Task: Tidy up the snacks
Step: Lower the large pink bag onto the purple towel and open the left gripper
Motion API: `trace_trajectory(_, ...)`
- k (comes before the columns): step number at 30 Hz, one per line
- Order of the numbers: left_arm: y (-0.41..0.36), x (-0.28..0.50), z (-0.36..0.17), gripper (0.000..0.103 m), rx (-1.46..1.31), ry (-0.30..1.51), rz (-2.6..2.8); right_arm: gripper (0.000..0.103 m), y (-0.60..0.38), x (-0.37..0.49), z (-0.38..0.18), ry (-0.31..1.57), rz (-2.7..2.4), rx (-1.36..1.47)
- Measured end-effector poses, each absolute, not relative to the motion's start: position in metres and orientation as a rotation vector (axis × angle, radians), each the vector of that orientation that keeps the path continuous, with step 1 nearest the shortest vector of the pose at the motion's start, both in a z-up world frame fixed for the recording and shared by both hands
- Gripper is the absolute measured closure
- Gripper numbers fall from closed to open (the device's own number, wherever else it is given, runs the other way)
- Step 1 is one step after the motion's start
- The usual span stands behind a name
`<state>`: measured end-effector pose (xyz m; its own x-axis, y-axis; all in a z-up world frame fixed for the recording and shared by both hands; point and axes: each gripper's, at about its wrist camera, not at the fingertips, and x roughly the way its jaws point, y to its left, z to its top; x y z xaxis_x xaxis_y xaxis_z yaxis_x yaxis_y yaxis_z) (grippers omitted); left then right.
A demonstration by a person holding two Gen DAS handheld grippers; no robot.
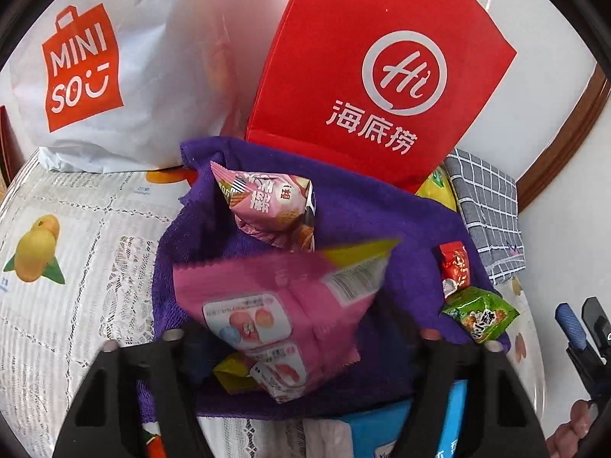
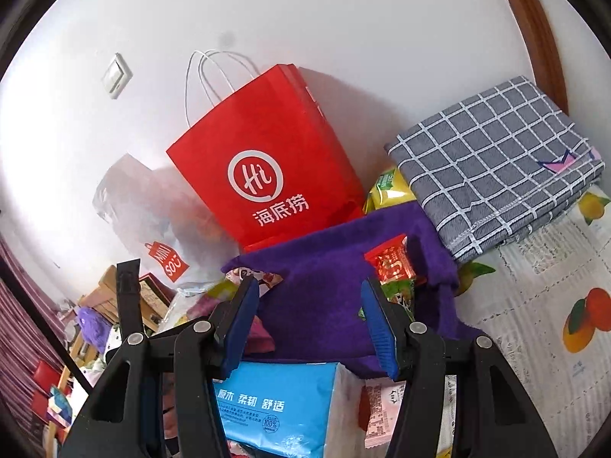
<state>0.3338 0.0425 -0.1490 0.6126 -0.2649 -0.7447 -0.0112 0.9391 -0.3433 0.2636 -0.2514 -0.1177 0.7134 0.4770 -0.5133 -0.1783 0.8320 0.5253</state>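
A purple towel (image 1: 382, 221) lies on the table with snacks on it. In the left wrist view a large pink packet (image 1: 275, 305) shows blurred between the fingers of my left gripper (image 1: 301, 339); the jaws stand wide and do not press on it. A smaller pink snack bag (image 1: 267, 206) lies beyond it, and a yellow wrapper (image 1: 233, 376) pokes out beneath. A red candy (image 1: 454, 267) and a green packet (image 1: 481, 316) sit at the towel's right edge. My right gripper (image 2: 309, 305) hovers open over the towel (image 2: 317, 297), nothing between its blue pads (image 2: 378, 324), close to the red candy (image 2: 389, 263).
A red paper bag (image 1: 382, 76) and a white Miniso bag (image 1: 133, 76) stand against the wall behind the towel. A folded grey checked cloth (image 2: 496, 160) lies to the right over a yellow packet (image 2: 389, 191). A blue tissue pack (image 2: 275, 408) sits at the near edge. A fruit-print tablecloth (image 1: 68, 229) covers the table.
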Motion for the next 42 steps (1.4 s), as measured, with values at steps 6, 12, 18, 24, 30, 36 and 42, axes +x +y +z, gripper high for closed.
trace_trajectory(6,0.05,0.319,-0.137,0.022,-0.344,0.88,-0.111,0.048,-0.252,0.263,-0.117,0.681,0.362,0.447)
trace_trajectory(12,0.059,0.296,-0.121,0.019,-0.369,0.825,-0.129,0.048,-0.255,0.261,-0.114,0.661,0.341,0.427)
trace_trajectory(18,0.057,0.269,-0.118,0.019,-0.3,0.816,-0.134,0.048,-0.252,0.261,-0.114,0.671,0.325,0.386)
trace_trajectory(24,0.052,0.246,-0.128,0.019,-0.196,0.826,-0.122,0.048,-0.243,0.254,-0.108,0.64,0.28,0.274)
trace_trajectory(30,0.051,0.24,-0.13,0.02,-0.157,0.809,-0.096,0.048,-0.242,0.248,-0.105,0.607,0.197,0.18)
trace_trajectory(36,0.046,0.237,-0.127,0.02,-0.143,0.807,-0.105,0.048,-0.26,0.221,-0.107,0.667,0.164,0.153)
trace_trajectory(42,0.045,0.23,-0.117,0.019,-0.158,0.78,-0.08,0.041,-0.274,0.175,-0.134,0.762,0.133,0.123)
